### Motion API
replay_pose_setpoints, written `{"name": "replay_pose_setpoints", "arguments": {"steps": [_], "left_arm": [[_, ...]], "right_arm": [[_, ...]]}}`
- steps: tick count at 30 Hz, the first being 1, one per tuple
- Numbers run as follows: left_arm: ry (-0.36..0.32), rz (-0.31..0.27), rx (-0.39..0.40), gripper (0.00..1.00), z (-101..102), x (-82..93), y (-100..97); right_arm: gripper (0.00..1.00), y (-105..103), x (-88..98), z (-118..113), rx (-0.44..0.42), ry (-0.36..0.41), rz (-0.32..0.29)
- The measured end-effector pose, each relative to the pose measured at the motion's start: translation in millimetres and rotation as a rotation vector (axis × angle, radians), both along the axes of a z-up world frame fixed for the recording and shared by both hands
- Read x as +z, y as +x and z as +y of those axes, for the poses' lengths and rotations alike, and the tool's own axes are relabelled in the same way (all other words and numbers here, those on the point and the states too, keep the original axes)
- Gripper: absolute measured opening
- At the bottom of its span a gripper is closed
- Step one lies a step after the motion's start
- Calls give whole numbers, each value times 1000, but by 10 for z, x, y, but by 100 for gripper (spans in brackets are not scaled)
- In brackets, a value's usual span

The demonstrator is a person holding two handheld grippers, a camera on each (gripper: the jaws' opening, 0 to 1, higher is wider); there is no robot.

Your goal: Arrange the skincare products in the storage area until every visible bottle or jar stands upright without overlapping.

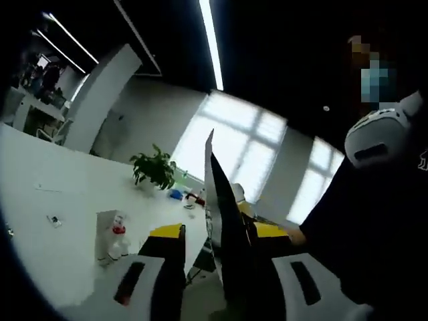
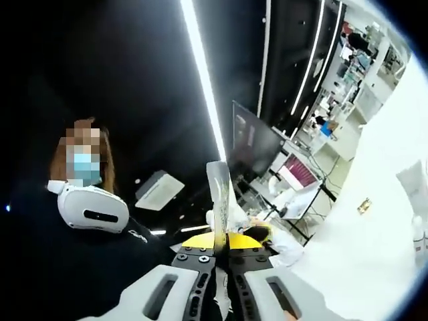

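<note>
Left tongs (image 1: 215, 231): closed on a thin, stiff dark sheet (image 1: 224, 221).
Right tongs (image 2: 221, 241): pinched on a thin pale strip (image 2: 219, 194).
Bottles (image 1: 115, 241): upright on the white worktop (image 1: 60, 194), near left.
Handling: probably light, smooth, tippy; grip mid-body.

surface (image 1: 40, 234) smooth matt white; left gripper (image 1: 217, 234) yellow/black/white plastic, holds thin dark glossy sheet (image 1: 224, 221); right gripper (image 2: 221, 241) same plastic, pinches translucent film strip (image 2: 219, 194); bottles (image 1: 114, 237) glossy plastic
</note>
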State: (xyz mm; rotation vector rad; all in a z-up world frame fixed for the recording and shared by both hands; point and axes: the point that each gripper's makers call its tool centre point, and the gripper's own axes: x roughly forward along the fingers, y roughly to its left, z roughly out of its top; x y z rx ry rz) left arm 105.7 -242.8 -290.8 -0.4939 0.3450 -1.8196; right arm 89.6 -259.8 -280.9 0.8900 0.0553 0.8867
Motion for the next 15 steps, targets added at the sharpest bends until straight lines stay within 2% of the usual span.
{"name": "replay_pose_setpoints", "arguments": {"steps": [1,3,5,7,10,13,14,15], "left_arm": [[-30,-1,59,20,-17,55,63],[16,44,48,15,3,-25,53],[7,55,78,5,32,-44,119],[27,60,82,5,24,-101,94],[46,108,94,3,35,-171,96],[76,196,126,2,22,-265,120],[89,253,135,2,27,-315,135],[93,278,149,2,22,-350,155]], "right_arm": [[0,-7,-1,-23,20,35,33],[0,9,-80,-53,-2,4,60],[0,22,-169,-79,-21,-30,93],[0,17,-168,-64,-13,-29,90],[0,32,-231,-67,-17,-43,117],[0,84,-317,-90,-30,-49,169],[0,118,-375,-108,-42,-52,207],[0,144,-401,-118,-50,-42,230]]}}
